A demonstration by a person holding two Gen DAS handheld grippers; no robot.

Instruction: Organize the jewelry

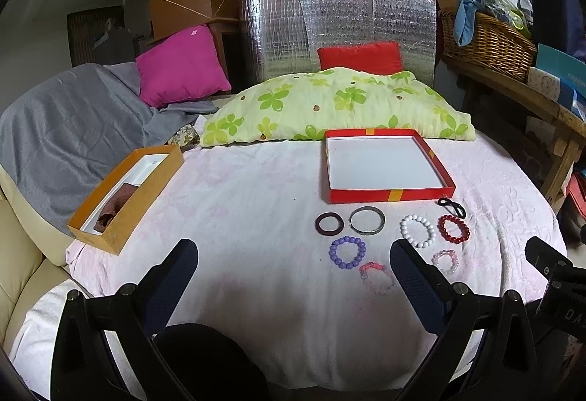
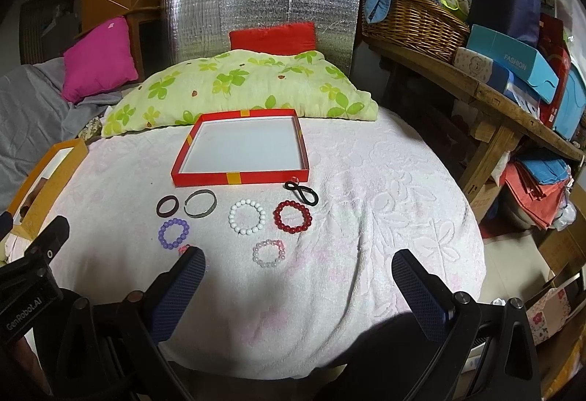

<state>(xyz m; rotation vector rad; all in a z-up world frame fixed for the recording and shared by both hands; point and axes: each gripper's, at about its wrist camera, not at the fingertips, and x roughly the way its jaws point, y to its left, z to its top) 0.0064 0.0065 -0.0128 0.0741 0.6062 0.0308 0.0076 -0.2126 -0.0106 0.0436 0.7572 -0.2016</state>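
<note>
My left tongs point(image 1: 293, 265) and my right tongs point(image 2: 298, 272) are both wide open and hold nothing; they hang over the near part of the bed covered with a fluffy pale pink blanket point(image 2: 384, 217). The jewelry lies in a little bunch in the middle of the bed, just in front of the flat red cardboard box with a white bottom point(image 2: 240, 177), which has nothing in it. I think the job has not started, so I need to pick one piece and put it in that box. The small ring of pale pink beads point(image 2: 269, 253) is nearest my right tongs, so I would take that one first. The ring of white beads point(image 2: 247, 217) and the ring of dark red beads point(image 2: 293, 216) lie close behind it, so I should come straight down and not bump them. I should pinch one side of the ring, not the hole. The blanket is soft, so I might grab fluff too; I would pinch gently and lift slowly. The ring of purple beads point(image 1: 347, 251) and the pink and clear bead ring point(image 1: 379, 277) are nearer my left tongs. A long orange cardboard box point(image 1: 126, 197) sits at the left edge.
</note>
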